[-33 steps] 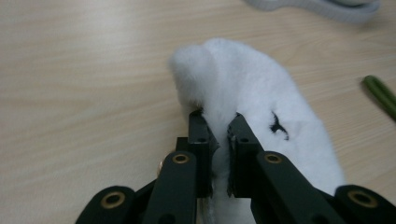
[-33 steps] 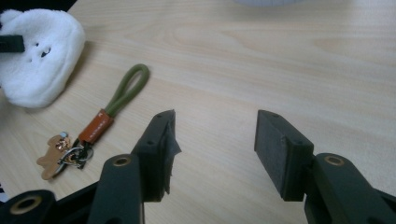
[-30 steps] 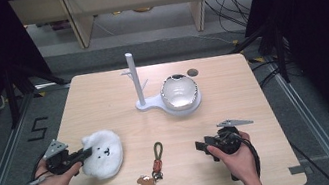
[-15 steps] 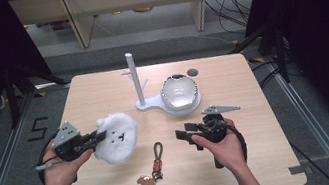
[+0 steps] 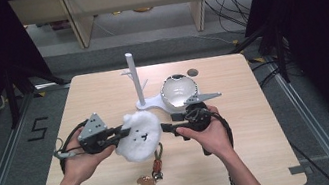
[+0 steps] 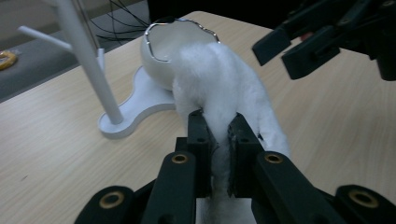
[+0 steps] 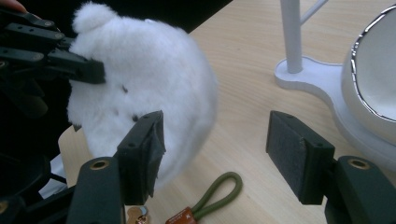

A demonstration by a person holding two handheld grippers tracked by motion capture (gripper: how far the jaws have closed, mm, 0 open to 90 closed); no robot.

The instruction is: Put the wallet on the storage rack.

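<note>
- Left gripper point(image 6: 218, 135) clamps white plush toy point(image 5: 140, 136); right gripper point(image 7: 215, 154), jaws just opening, empty.
- High view reveals keychain point(image 5: 154, 168) near tabletop's front edge, egg-shaped stand point(image 5: 173, 93) behind.

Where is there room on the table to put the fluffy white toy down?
Bare wood lies left of the white stand and along the table's right edge. It's crowded around the bowl and keychain.

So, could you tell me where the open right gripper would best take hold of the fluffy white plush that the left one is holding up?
Probably the free rounded edge of the white plush, opposite the left gripper, which pinches its other edge. The right gripper, jaws just opened and empty, already faces that side, so a level approach fits. The soft pile should compress between the pads.
</note>
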